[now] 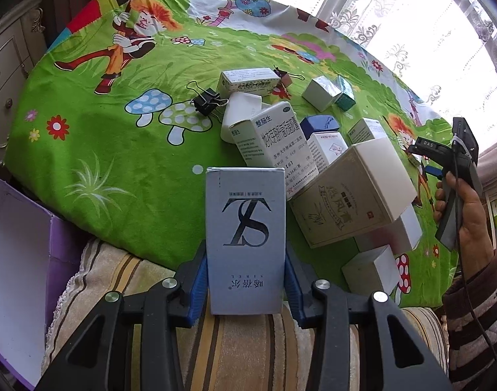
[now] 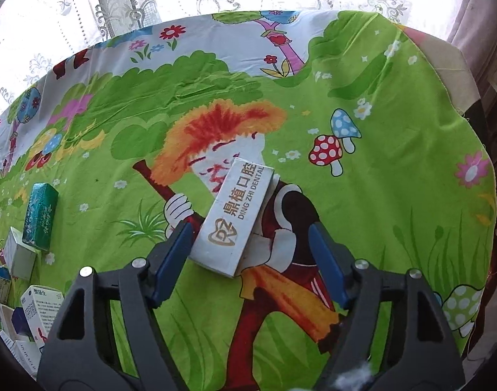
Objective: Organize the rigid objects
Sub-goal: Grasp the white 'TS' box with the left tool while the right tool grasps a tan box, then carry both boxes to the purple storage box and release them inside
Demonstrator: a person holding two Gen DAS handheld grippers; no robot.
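A cluster of boxes [image 1: 313, 150] lies on the tabletop [image 1: 118, 169], a binder clip [image 1: 206, 100] at its left edge, a dental box [image 2: 235, 215] lying apart.

A pale blue box [image 1: 245, 241] printed with a large dark "TS" stands upright, upside down to the camera, near the green cartoon cloth's [image 1: 118, 163] front edge. Just beyond it on the cloth crowd other cartons: a tall white medicine box [image 1: 274, 140] with green lettering, tilted, and a cream box [image 1: 346, 202] leaning beside it. Far along the cloth a white "DING ZHI DENTAL" box [image 2: 237, 216] lies flat and askew.
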